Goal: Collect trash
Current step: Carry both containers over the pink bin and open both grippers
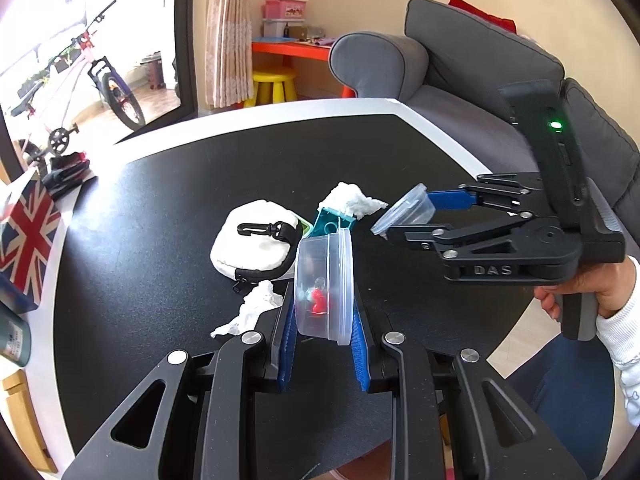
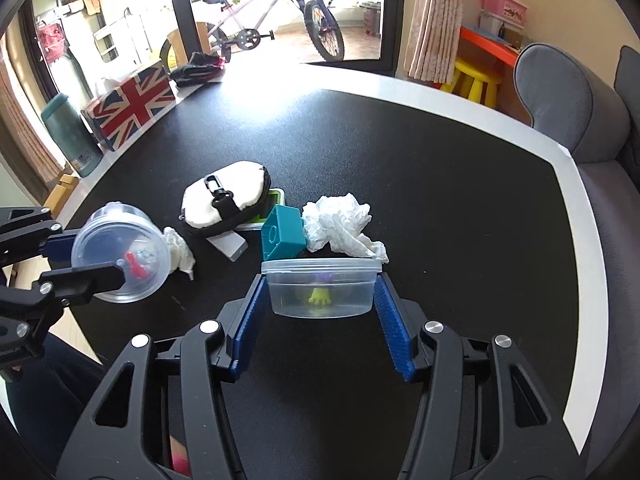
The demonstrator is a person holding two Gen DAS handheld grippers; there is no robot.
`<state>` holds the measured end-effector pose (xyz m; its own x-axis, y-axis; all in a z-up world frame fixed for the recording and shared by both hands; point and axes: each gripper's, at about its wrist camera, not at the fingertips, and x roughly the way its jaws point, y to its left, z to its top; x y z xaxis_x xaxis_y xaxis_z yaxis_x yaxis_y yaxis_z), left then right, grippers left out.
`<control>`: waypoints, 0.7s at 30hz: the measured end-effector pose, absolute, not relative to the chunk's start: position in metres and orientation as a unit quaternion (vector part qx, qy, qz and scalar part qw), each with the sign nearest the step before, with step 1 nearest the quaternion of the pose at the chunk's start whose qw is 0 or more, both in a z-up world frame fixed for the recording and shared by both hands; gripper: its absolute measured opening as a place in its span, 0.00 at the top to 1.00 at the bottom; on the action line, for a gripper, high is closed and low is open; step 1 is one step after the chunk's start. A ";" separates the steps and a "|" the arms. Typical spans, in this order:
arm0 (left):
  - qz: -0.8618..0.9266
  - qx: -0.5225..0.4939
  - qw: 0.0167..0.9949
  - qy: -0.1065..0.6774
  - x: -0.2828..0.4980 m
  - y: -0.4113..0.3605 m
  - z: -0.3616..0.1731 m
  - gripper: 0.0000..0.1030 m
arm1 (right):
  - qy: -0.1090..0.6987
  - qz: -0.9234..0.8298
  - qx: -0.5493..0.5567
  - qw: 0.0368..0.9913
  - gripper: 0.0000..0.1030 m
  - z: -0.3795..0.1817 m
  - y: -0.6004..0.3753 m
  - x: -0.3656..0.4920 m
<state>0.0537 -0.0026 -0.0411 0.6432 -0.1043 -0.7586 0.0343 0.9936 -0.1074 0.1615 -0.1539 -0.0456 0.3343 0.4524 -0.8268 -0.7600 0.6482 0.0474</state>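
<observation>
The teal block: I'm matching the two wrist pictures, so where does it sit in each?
Left wrist: teal block at centre, behind the held tub, under a crumpled tissue.
Right wrist: teal block at centre, left of that tissue.
Shared landmark: the white pouch, left of the block.

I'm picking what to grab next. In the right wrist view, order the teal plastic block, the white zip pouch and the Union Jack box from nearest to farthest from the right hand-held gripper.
1. Teal plastic block, just beyond the right hand-held gripper, slightly left.
2. White zip pouch, farther back, left.
3. Union Jack box, far left table edge.
</observation>
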 end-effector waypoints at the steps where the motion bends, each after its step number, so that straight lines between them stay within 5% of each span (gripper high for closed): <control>1: -0.038 -0.040 0.906 0.419 0.051 -0.004 -0.039 0.77 | 0.431 0.382 -0.174 0.799 0.47 -0.041 -0.158 0.157; 21: -0.039 -0.012 0.910 0.413 -0.022 -0.045 -0.020 0.77 | 0.404 0.399 -0.159 0.808 0.47 0.000 -0.241 0.035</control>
<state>-0.0219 -0.0452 -0.0197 0.6558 -0.0802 -0.7507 0.0607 0.9967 -0.0534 0.0351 -0.2407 0.0001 0.3551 0.5155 -0.7799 -0.7725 0.6316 0.0657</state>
